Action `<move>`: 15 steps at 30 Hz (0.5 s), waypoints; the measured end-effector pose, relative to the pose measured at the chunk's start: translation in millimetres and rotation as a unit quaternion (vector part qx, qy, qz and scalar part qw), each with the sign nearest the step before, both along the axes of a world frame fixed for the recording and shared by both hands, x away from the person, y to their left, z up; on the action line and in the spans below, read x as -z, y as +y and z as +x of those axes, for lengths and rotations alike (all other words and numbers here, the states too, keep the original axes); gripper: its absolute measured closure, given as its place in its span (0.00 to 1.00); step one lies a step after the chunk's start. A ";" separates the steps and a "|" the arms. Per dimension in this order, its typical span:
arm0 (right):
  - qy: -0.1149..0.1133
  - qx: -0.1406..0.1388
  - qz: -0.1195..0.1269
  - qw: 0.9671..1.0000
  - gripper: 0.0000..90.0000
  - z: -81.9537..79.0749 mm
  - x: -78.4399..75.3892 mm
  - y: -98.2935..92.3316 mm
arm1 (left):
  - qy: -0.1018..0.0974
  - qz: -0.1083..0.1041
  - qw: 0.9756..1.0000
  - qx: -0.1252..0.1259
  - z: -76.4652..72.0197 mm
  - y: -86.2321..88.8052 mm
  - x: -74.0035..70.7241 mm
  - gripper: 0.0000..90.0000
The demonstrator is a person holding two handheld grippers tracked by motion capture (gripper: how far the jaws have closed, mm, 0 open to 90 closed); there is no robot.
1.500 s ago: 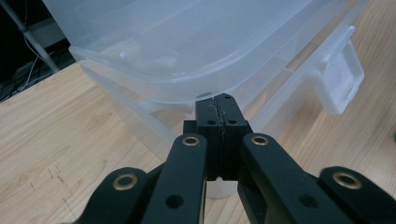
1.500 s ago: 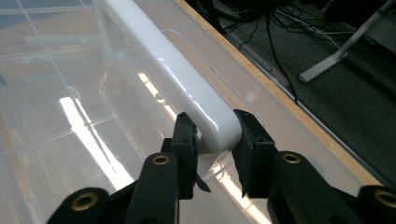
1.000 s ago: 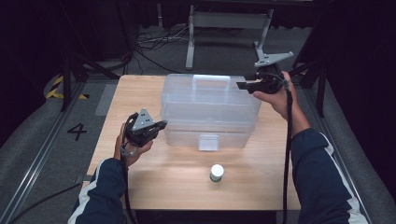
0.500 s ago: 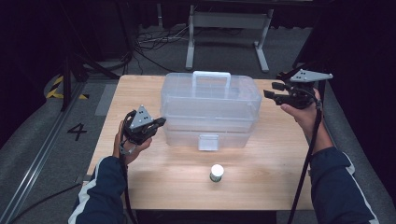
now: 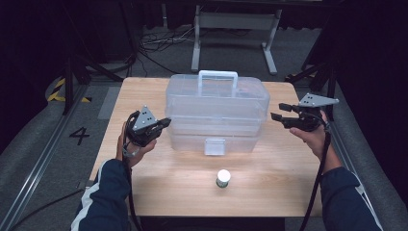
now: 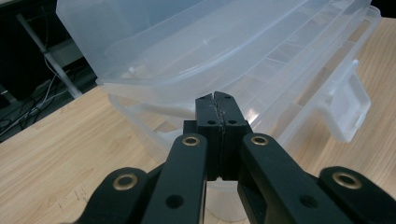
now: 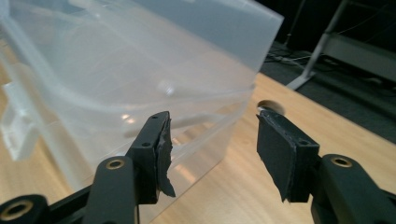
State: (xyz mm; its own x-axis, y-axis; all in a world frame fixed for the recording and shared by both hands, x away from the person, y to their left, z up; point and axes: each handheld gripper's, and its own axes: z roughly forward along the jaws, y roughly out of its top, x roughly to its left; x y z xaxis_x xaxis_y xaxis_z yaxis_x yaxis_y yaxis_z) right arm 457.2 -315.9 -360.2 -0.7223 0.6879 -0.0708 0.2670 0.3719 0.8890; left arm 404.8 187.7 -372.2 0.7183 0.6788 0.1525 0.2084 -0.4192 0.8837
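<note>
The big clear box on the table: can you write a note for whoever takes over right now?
Left hand-held gripper: shut, empty, tips close to the left end of the clear plastic box; whether they touch is unclear.
Right hand-held gripper: empty, jaws just been opening, beside the box's right end, not touching.
Box: closed, latch facing the person, mid-table.
Small white-capped jar: upright in front of the box, untouched.
Done: nothing held.
Left: probably grip or open the box.

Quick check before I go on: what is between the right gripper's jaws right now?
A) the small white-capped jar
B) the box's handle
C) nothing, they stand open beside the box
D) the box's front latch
C: in the right gripper view the right gripper has its jaws apart with only air between them, just off the end of the clear plastic box.
</note>
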 end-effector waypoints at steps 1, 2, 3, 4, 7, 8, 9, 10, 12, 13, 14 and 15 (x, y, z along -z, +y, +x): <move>0.000 0.001 -0.003 1.000 0.50 -0.4 3.0 1.0 | -0.001 0.001 1.000 0.000 0.2 -0.1 -0.5 1.00; 0.000 0.001 -0.003 1.000 0.50 -0.4 3.0 1.0 | -0.001 0.001 1.000 0.000 0.2 -0.1 -0.5 1.00; 0.006 -0.005 -0.003 1.000 0.49 -1.7 9.3 3.9 | 0.000 -0.001 1.000 0.002 0.9 -0.2 -1.0 1.00; 0.007 -0.007 -0.003 1.000 0.49 -2.2 11.6 5.0 | 0.000 0.000 1.000 0.001 1.2 -0.7 -1.1 1.00; 0.006 -0.009 -0.004 1.000 0.48 -3.6 18.2 10.0 | 0.000 0.001 1.000 0.003 2.2 -2.6 -0.9 1.00; 0.006 -0.009 -0.004 1.000 0.48 -3.6 18.2 10.0 | 0.000 0.001 1.000 0.003 2.2 -2.6 -0.9 1.00; 0.006 -0.012 -0.003 1.000 0.49 -3.6 20.1 12.9 | 0.001 0.002 1.000 0.005 2.6 -4.2 -0.1 1.00; 0.006 -0.012 -0.003 1.000 0.49 -3.6 20.1 12.9 | 0.001 0.002 1.000 0.005 2.6 -4.2 -0.1 1.00; 0.002 -0.017 0.000 1.000 0.51 -3.7 21.0 15.6 | 0.000 0.003 1.000 0.006 2.8 -4.1 -0.4 1.00; -0.003 -0.015 0.005 1.000 0.54 -3.9 21.3 17.8 | 0.001 0.002 1.000 0.007 3.4 -3.3 -1.0 1.00; -0.003 -0.015 0.005 1.000 0.54 -3.9 21.3 17.8 | 0.001 0.002 1.000 0.007 3.4 -3.3 -1.0 1.00; -0.010 -0.011 0.013 1.000 0.54 -3.4 20.7 18.8 | 0.001 0.003 1.000 0.007 3.8 -3.4 -1.4 1.00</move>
